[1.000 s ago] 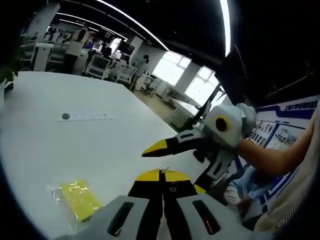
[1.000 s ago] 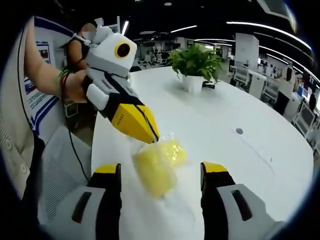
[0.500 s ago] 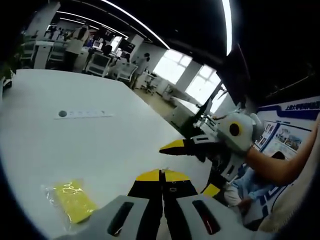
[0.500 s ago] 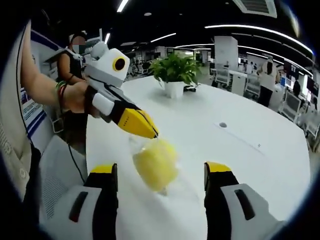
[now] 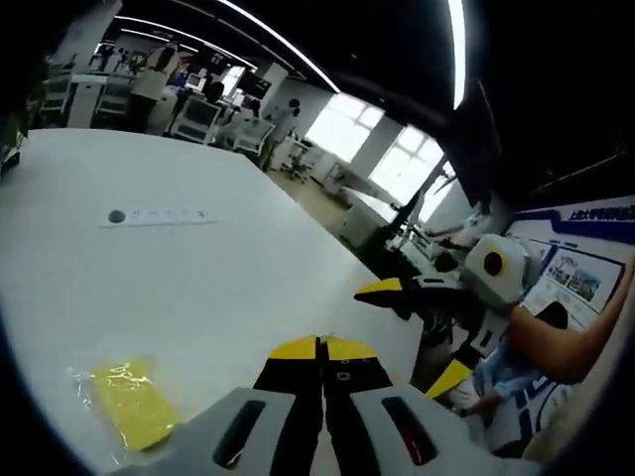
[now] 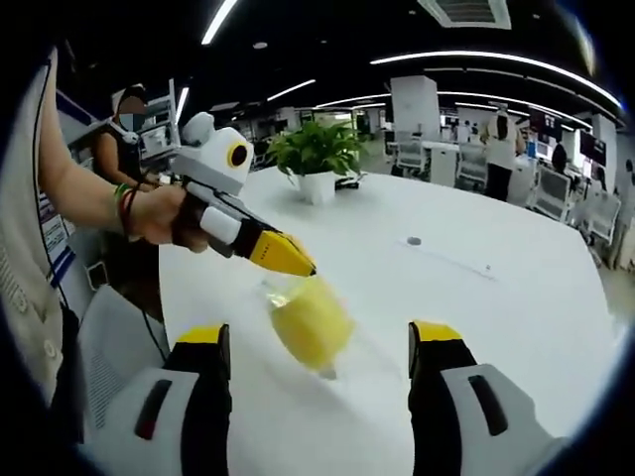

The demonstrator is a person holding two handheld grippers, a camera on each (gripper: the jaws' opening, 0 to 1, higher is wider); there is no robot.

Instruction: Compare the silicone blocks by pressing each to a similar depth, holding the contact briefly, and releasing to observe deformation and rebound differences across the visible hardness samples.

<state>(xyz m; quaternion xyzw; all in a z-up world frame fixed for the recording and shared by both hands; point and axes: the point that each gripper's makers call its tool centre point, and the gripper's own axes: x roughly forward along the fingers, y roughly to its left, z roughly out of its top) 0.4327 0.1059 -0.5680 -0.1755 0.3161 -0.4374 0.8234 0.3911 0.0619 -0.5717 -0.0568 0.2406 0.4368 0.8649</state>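
Silicone block (image 6: pixel 310 322), seemingly bagged, lies on white table (image 6: pixel 476 297) near potted plant (image 6: pixel 316 159).

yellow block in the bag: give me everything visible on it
The block is a soft-looking yellow slab sealed in a clear, crinkled plastic bag, lying flat on the white table. In the right gripper view the shut left gripper sits at its far edge; actual contact is unclear. In the left gripper view it lies off to the side, untouched.

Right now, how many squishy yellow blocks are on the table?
1: a yellow silicone block in a clear wrapper, lying on the white table just below the left gripper tips. Others may be hidden.
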